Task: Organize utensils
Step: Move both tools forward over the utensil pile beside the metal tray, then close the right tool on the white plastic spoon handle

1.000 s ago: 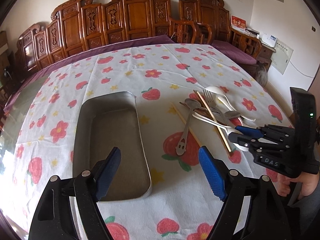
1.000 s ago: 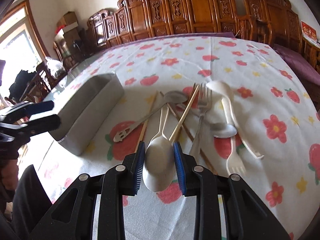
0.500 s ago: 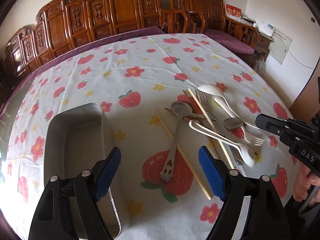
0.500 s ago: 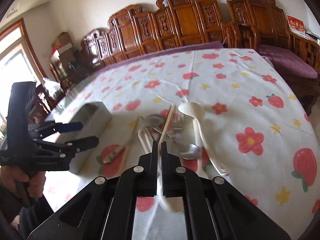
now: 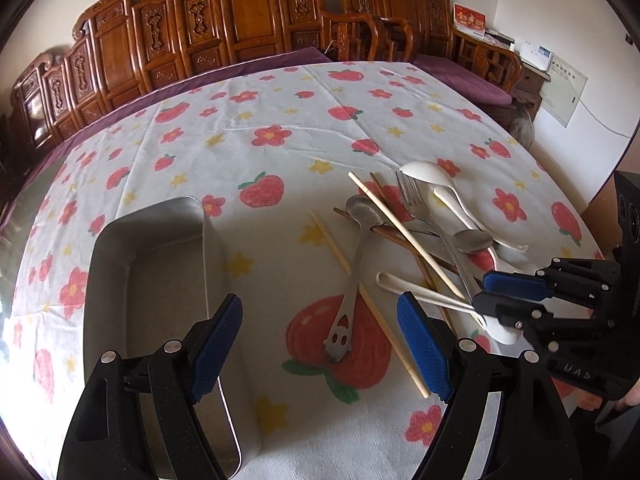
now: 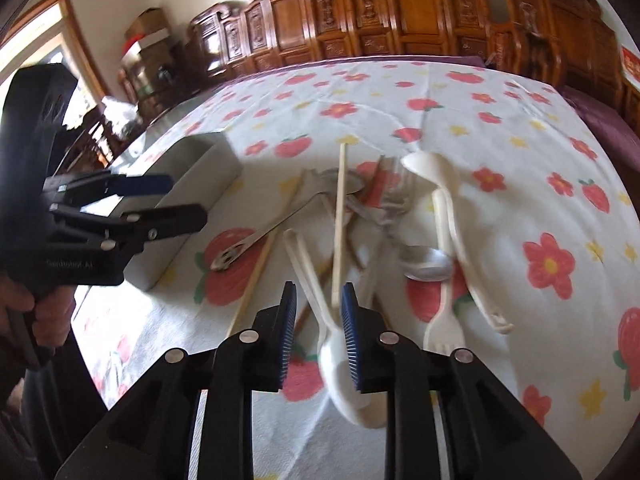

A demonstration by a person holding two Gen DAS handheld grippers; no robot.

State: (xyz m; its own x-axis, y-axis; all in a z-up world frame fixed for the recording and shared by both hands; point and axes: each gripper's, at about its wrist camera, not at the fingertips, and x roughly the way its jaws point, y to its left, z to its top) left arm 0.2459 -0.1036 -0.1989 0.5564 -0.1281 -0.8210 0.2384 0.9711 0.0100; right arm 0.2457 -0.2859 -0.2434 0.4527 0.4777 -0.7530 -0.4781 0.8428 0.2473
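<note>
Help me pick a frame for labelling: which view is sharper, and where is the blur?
Left wrist view: sharp, edges bowed by the fisheye. Right wrist view: motion blur smears the utensil pile and the white spoon between the opening right gripper.

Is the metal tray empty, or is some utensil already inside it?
Empty. The left wrist view shows the metal tray with a bare bottom; every utensil lies on the tablecloth.

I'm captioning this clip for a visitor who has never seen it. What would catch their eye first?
Probably the tangled pile of utensils on the strawberry tablecloth, right of an empty metal tray. Next, the right gripper, its jaws opening around a cream plastic spoon at the pile's near edge, while the left gripper hangs open, empty, by the tray.
</note>
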